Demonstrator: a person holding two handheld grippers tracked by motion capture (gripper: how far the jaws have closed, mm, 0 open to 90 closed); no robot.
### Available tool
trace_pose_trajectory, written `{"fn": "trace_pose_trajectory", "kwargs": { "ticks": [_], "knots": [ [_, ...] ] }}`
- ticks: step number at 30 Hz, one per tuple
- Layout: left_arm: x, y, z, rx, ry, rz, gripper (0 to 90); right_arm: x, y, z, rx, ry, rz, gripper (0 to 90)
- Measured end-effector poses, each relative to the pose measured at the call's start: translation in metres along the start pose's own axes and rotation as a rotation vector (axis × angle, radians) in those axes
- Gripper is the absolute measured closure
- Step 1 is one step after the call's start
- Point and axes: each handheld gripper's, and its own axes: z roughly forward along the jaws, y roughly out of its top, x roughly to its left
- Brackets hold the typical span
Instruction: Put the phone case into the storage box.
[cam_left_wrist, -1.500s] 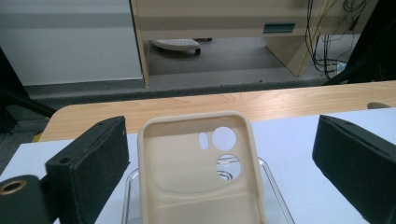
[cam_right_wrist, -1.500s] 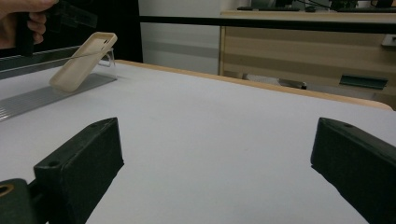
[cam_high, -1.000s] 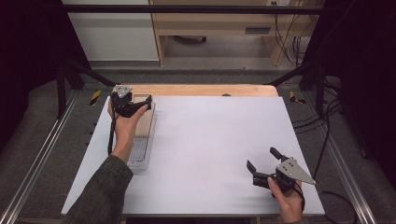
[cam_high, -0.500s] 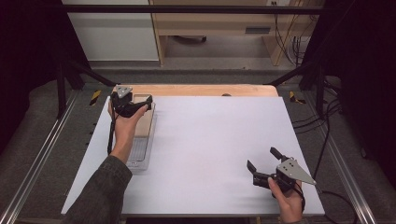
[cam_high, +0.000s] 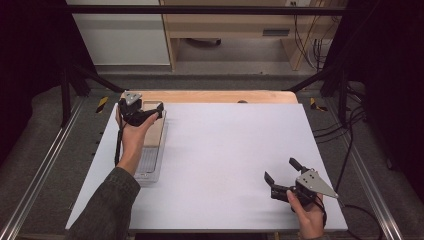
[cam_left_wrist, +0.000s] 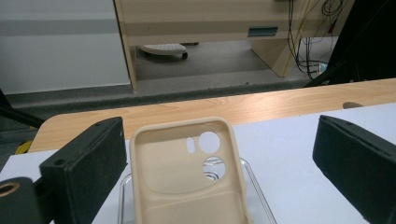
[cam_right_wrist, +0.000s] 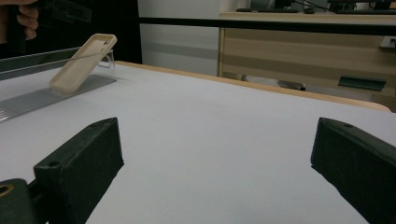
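A beige phone case (cam_high: 156, 131) leans tilted against the far end wall of a clear plastic tray (cam_high: 148, 165) on the left side of the white table. My left gripper (cam_high: 146, 113) hovers over the case's top end. In the left gripper view the case (cam_left_wrist: 184, 179) lies inner side up, camera cutouts showing, between the wide-apart jaws of the left gripper (cam_left_wrist: 219, 156), touching neither. Near the front right corner, my right gripper (cam_high: 282, 170) is open above bare table. In the right gripper view the right gripper (cam_right_wrist: 215, 154) holds nothing, and the case (cam_right_wrist: 81, 56) shows far left.
The white tabletop (cam_high: 230, 145) has a wooden strip (cam_high: 210, 96) along its far edge. Metal rails (cam_high: 45, 165) run down both sides. Beyond the table stand a wooden cabinet (cam_high: 225, 30) and hanging cables (cam_high: 310, 45).
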Motion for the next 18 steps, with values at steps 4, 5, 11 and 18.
{"fn": "trace_pose_trajectory", "kwargs": {
  "ticks": [4, 5, 11, 18],
  "knots": [
    [-0.002, 0.0, 0.0, 0.003, -0.015, 0.015, 2.6, 0.0, 0.0, 0.0, 0.0, 0.001, -0.001, 2.3],
    [-0.002, 0.0, 0.0, 0.004, -0.021, 0.016, 2.6, 0.0, 0.0, 0.0, -0.001, 0.001, -0.002, 2.3],
    [-0.007, 0.0, -0.002, 0.008, -0.05, 0.039, 2.6, 0.0, 0.0, 0.001, 0.001, 0.002, -0.001, 2.3],
    [-0.012, 0.002, -0.007, 0.0, -0.081, 0.048, 2.6, 0.001, -0.001, 0.001, 0.003, 0.005, -0.001, 2.3]
  ]
}}
